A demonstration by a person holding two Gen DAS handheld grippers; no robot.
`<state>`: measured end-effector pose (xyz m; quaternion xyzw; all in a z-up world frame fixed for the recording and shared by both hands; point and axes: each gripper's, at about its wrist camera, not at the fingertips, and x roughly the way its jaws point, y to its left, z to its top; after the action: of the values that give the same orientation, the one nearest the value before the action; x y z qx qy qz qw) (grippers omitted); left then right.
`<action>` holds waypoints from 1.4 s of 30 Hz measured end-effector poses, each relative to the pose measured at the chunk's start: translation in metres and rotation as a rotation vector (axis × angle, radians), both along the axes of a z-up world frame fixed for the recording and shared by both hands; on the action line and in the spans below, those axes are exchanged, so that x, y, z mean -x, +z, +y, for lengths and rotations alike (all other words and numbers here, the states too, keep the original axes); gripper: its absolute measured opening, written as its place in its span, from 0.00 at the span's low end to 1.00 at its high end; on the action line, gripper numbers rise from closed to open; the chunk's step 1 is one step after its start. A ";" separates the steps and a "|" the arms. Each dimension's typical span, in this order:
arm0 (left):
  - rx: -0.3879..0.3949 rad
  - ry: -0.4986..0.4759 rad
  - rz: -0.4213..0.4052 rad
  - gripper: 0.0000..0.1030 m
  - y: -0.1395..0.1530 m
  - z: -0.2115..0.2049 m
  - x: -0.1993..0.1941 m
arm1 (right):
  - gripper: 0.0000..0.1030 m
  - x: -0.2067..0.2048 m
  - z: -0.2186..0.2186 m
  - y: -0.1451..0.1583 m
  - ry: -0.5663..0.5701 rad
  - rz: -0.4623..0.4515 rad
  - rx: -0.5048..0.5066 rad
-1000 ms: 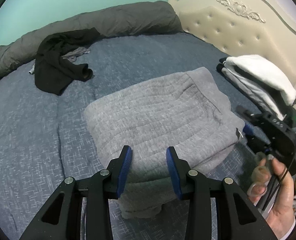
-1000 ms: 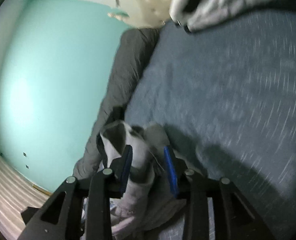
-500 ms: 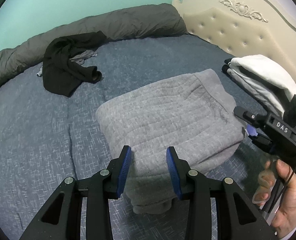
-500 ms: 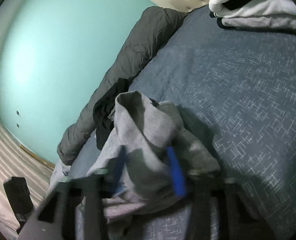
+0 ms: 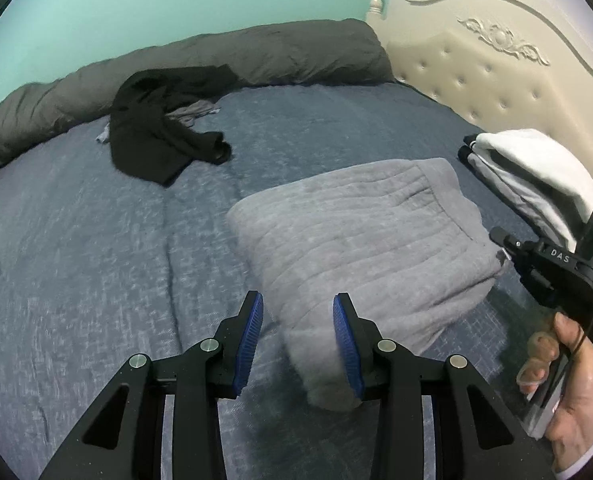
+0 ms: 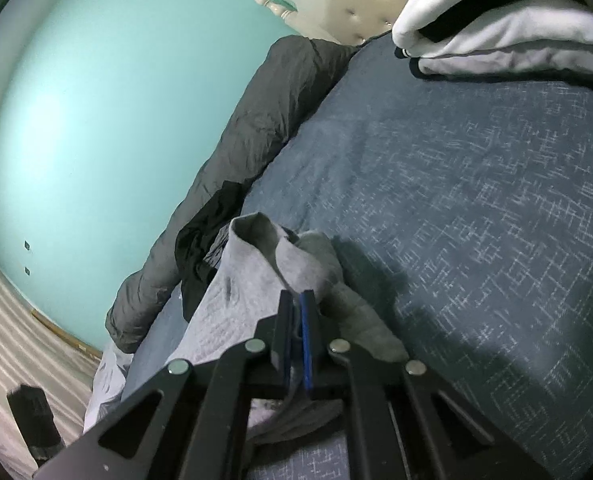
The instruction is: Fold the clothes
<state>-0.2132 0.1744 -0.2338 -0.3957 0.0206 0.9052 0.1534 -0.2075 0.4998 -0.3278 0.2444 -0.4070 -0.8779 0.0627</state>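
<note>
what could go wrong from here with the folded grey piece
1. The right gripper is shut on only a small bunch at one edge of the grey garment; pulling from there could drag the fold open.
2. The left gripper is open, holding nothing, so the near end may sag or slide.
3. The folded stack lies close by; a sideways sweep might knock it.

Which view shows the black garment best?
Left wrist: the black garment lies in full view, crumpled on the bed. The right wrist view shows only a dark sliver behind the grey garment.
</note>
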 end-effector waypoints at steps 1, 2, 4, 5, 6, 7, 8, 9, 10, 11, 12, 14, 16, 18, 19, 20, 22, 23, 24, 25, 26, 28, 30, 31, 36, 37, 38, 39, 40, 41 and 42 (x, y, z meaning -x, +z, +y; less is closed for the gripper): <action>0.000 0.004 -0.002 0.39 -0.001 -0.005 -0.003 | 0.03 0.000 0.001 0.000 -0.007 0.001 -0.002; -0.002 0.008 -0.005 0.39 -0.002 -0.010 -0.005 | 0.03 0.000 0.002 0.000 -0.014 0.002 -0.003; -0.008 0.016 -0.010 0.39 -0.005 -0.021 -0.010 | 0.03 0.000 0.004 -0.003 -0.035 -0.004 0.002; -0.016 0.022 -0.013 0.39 -0.006 -0.026 -0.012 | 0.04 -0.001 0.005 -0.004 -0.048 -0.005 0.007; -0.024 0.029 -0.016 0.39 -0.007 -0.031 -0.015 | 0.07 -0.002 0.006 -0.004 -0.059 -0.011 0.011; -0.034 0.037 -0.018 0.39 -0.008 -0.037 -0.018 | 0.07 -0.003 0.007 -0.003 -0.071 -0.016 0.014; -0.047 0.046 -0.020 0.39 -0.010 -0.043 -0.021 | 0.07 -0.005 0.007 0.000 -0.069 -0.011 0.011; -0.058 0.053 -0.022 0.39 -0.012 -0.047 -0.023 | 0.07 -0.006 0.006 0.004 -0.066 -0.006 0.007; -0.067 0.056 -0.024 0.39 -0.013 -0.050 -0.026 | 0.08 -0.008 0.006 0.008 -0.063 -0.001 0.003; -0.076 0.059 -0.028 0.39 -0.016 -0.054 -0.028 | 0.08 -0.010 0.001 0.014 -0.046 0.012 -0.005; -0.085 0.061 -0.031 0.39 -0.019 -0.058 -0.030 | 0.10 -0.013 -0.004 0.020 -0.028 0.025 -0.014; -0.105 0.063 -0.045 0.39 -0.025 -0.064 -0.032 | 0.20 -0.012 -0.017 0.023 0.006 0.026 -0.025; -0.127 0.064 -0.061 0.39 -0.031 -0.070 -0.032 | 0.32 -0.011 -0.031 0.025 0.039 0.026 -0.036; -0.156 0.055 -0.064 0.39 -0.031 -0.071 -0.031 | 0.32 -0.011 -0.045 0.027 0.073 0.027 -0.047; -0.168 0.041 -0.061 0.39 -0.030 -0.070 -0.031 | 0.32 -0.010 -0.052 0.028 0.090 0.027 -0.052; -0.180 0.026 -0.064 0.39 -0.029 -0.068 -0.030 | 0.32 -0.010 -0.059 0.029 0.107 0.027 -0.058; -0.196 -0.016 -0.095 0.39 -0.030 -0.060 -0.027 | 0.32 -0.009 -0.073 0.031 0.141 0.028 -0.069; -0.201 -0.037 -0.106 0.39 -0.031 -0.056 -0.026 | 0.33 -0.009 -0.075 0.031 0.140 0.024 -0.067; -0.200 -0.054 -0.104 0.39 -0.032 -0.053 -0.026 | 0.33 -0.010 -0.076 0.030 0.139 0.019 -0.064; -0.198 -0.076 -0.103 0.39 -0.033 -0.049 -0.026 | 0.33 -0.010 -0.077 0.029 0.138 0.015 -0.062; -0.196 -0.096 -0.104 0.39 -0.034 -0.046 -0.026 | 0.33 -0.011 -0.079 0.028 0.137 0.011 -0.059; -0.197 -0.114 -0.108 0.39 -0.035 -0.043 -0.026 | 0.33 -0.012 -0.081 0.027 0.134 0.002 -0.054; -0.199 -0.131 -0.112 0.39 -0.037 -0.041 -0.025 | 0.33 -0.013 -0.084 0.025 0.132 -0.006 -0.049; -0.205 -0.135 -0.113 0.39 -0.038 -0.040 -0.024 | 0.33 -0.013 -0.085 0.024 0.130 -0.010 -0.047; -0.232 -0.151 -0.124 0.39 -0.041 -0.036 -0.020 | 0.33 -0.015 -0.091 0.021 0.128 -0.027 -0.036; -0.232 -0.152 -0.123 0.39 -0.041 -0.035 -0.019 | 0.33 -0.015 -0.092 0.020 0.132 -0.026 -0.036; -0.230 -0.152 -0.120 0.39 -0.042 -0.034 -0.018 | 0.33 -0.015 -0.093 0.020 0.135 -0.025 -0.036; -0.231 -0.151 -0.119 0.39 -0.043 -0.034 -0.016 | 0.33 -0.015 -0.094 0.019 0.138 -0.024 -0.036; -0.235 -0.150 -0.117 0.39 -0.044 -0.033 -0.014 | 0.33 -0.014 -0.095 0.019 0.142 -0.023 -0.036; -0.238 -0.149 -0.116 0.39 -0.045 -0.032 -0.012 | 0.33 -0.014 -0.094 0.019 0.144 -0.018 -0.033; -0.238 -0.151 -0.114 0.39 -0.045 -0.030 -0.011 | 0.33 -0.014 -0.093 0.019 0.146 -0.017 -0.030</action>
<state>-0.2020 0.1439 -0.2789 -0.4230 -0.0661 0.8632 0.2677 -0.1938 0.4070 -0.3090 0.2820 -0.3753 -0.8749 0.1193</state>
